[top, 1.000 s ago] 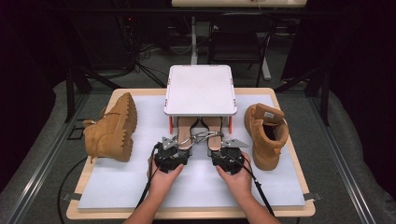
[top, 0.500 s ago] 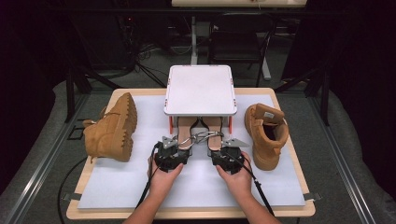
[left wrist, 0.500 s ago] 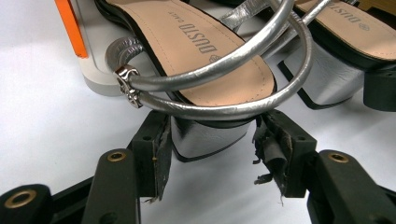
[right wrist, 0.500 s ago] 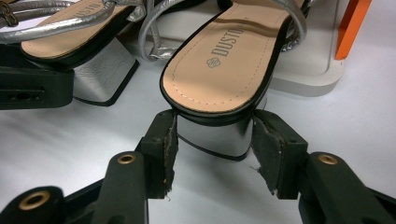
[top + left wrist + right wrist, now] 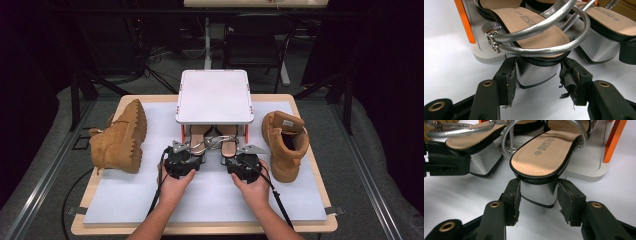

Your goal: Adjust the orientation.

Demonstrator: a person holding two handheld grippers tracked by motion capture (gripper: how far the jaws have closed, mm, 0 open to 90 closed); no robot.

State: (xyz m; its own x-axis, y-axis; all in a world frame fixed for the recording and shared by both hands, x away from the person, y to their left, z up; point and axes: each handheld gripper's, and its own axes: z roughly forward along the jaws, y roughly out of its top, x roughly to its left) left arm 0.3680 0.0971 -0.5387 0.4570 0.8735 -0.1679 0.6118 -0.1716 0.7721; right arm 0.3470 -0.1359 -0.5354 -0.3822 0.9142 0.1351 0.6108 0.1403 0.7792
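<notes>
Desk [image 5: 150,210] white-topped, dark room behind | left gripper [image 5: 537,77] jaws just closing around left sandal [image 5: 536,32] heel, a gap at one pad | right gripper [image 5: 539,195] jaws just closing, straddling right sandal [image 5: 544,155] heel | both sandals under white stand [image 5: 212,95] mid-desk | boots [image 5: 120,137] at side edges

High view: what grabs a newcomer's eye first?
Two tan boots: one on its side at the mat's left, one standing at the right. Between them stands a white stand with orange legs, a pair of silver-strapped sandals on its lower shelf. Just in front, the left gripper and right gripper each straddle a silver sandal heel.
</notes>
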